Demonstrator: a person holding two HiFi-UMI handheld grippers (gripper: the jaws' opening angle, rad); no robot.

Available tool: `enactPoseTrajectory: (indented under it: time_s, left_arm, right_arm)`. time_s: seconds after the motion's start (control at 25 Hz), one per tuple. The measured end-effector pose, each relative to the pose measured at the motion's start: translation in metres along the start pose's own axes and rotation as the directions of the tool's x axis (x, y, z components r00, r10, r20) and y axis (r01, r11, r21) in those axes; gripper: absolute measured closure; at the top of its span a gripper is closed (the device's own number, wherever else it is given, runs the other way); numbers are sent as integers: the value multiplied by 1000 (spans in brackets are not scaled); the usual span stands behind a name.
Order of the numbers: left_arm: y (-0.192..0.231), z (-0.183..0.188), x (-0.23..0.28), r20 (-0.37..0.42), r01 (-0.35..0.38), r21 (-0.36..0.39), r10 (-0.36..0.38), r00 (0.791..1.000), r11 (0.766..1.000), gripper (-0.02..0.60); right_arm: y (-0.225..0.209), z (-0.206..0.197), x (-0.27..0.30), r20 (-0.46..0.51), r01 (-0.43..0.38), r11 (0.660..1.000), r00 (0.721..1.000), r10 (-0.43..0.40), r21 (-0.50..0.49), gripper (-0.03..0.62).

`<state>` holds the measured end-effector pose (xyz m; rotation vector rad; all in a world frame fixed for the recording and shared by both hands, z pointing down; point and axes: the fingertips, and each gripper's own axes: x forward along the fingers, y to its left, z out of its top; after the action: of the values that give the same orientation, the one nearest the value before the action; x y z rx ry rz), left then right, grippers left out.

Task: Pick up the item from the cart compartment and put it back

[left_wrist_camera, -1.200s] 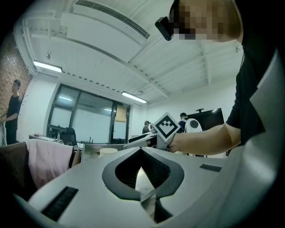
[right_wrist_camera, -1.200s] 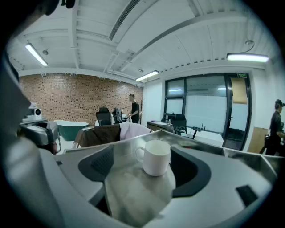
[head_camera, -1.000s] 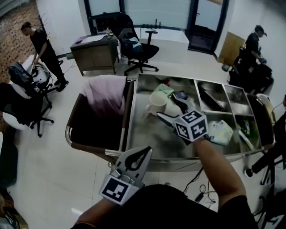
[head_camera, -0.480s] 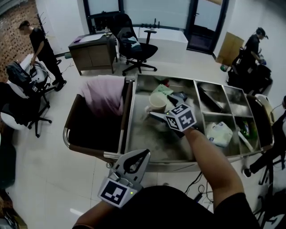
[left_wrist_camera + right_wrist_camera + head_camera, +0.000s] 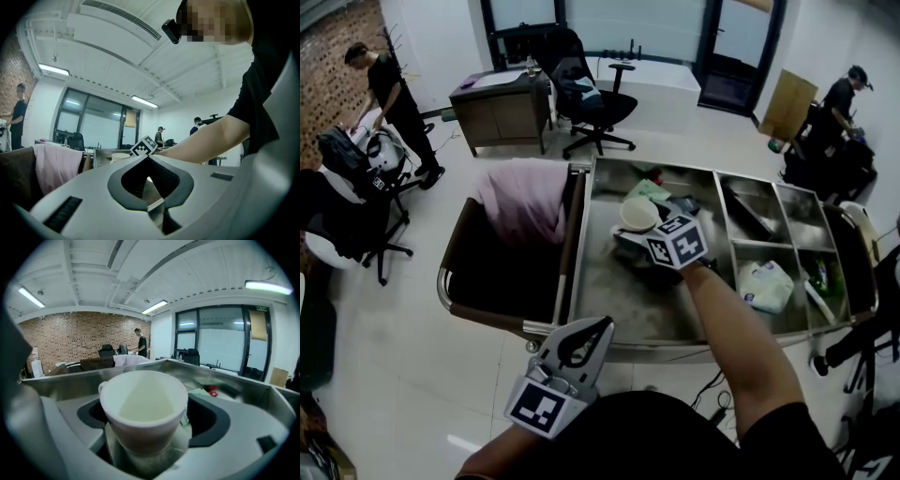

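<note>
Office w/ brick wall and desks: steel cart (image 5: 575, 262) stands mid-frame, its big left compartment holding a white cup (image 5: 638, 214), upright, at centre of frame. Right gripper (image 5: 630, 236) reaches in w/ jaws spread wide either side of the cup, pads not pressing it. Left gripper (image 5: 602, 326), lower centre, hangs outside the cart's near rim, jaws closed tip to tip, nothing betw. them.
</note>
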<state>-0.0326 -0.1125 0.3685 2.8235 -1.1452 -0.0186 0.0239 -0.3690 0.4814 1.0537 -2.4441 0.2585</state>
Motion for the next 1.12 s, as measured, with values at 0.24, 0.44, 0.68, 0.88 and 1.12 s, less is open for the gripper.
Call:
enactPoseTrajectory:
  time_s: [0.24,0.44,0.68,0.88,1.12]
  left_arm:
    - [5,2,-4,13,-21,-3,21,1000,1000,581]
    - [6,8,-4,23,-22,6,22,1000,1000,581]
    - [11,12,-2,27,-32,17,31,999,999,581]
    - [24,27,-2,63,-57,43,54,997,997,581]
    - [9,25,4,59,-17,34,15,998,999,581]
  right_arm:
    - [-1,5,6,34,14,999,999,-15,30,131]
    - [-5,7,2,33,36,998,999,-38,49,131]
    - [-8,24,-25,66,68,992,995,-76,110,131]
    - [7,49,-82,130,81,986,986,-100,144,131]
    - [39,56,-150,167,85,989,980,-105,125,131]
